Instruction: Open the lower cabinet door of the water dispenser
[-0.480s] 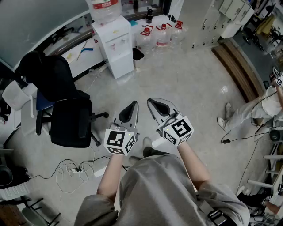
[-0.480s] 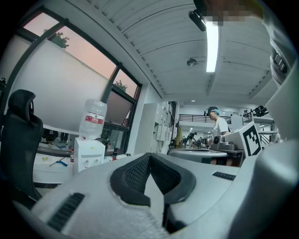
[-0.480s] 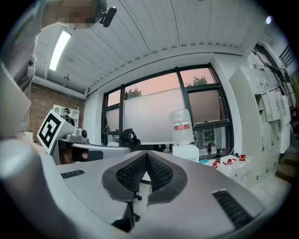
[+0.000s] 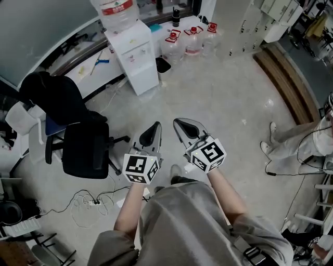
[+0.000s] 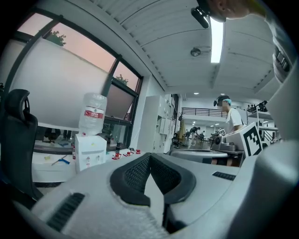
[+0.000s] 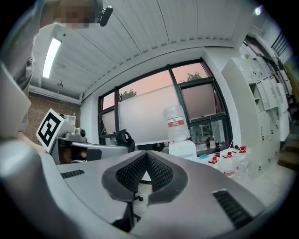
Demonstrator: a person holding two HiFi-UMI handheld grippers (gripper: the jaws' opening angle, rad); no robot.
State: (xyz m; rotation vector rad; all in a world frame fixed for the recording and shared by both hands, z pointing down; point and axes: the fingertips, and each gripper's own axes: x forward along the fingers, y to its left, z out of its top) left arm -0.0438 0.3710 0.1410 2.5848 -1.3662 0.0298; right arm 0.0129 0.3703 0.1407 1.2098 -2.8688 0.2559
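Note:
The white water dispenser (image 4: pixel 134 54) stands far ahead against a desk, a large bottle (image 4: pixel 115 11) on top and its lower cabinet door (image 4: pixel 144 74) closed. Both grippers hover side by side over the floor, well short of it. My left gripper (image 4: pixel 155 126) is shut with nothing in it, and so is my right gripper (image 4: pixel 179 123). In the left gripper view the dispenser (image 5: pixel 89 151) shows small at the left, beyond the shut left gripper (image 5: pixel 150 156). In the right gripper view the dispenser (image 6: pixel 183 148) sits just right of the shut right gripper (image 6: pixel 146 155).
A black office chair (image 4: pixel 83 145) stands left of the path. Several spare water bottles (image 4: pixel 190 41) and a dark bin (image 4: pixel 163 64) sit right of the dispenser. A power strip with cables (image 4: pixel 93 202) lies on the floor at the lower left. A person (image 4: pixel 307 137) is at the right edge.
The dispenser and the chair sit slightly lower in the head view, so the view has edged toward them. Both grippers stay shut, side by side.

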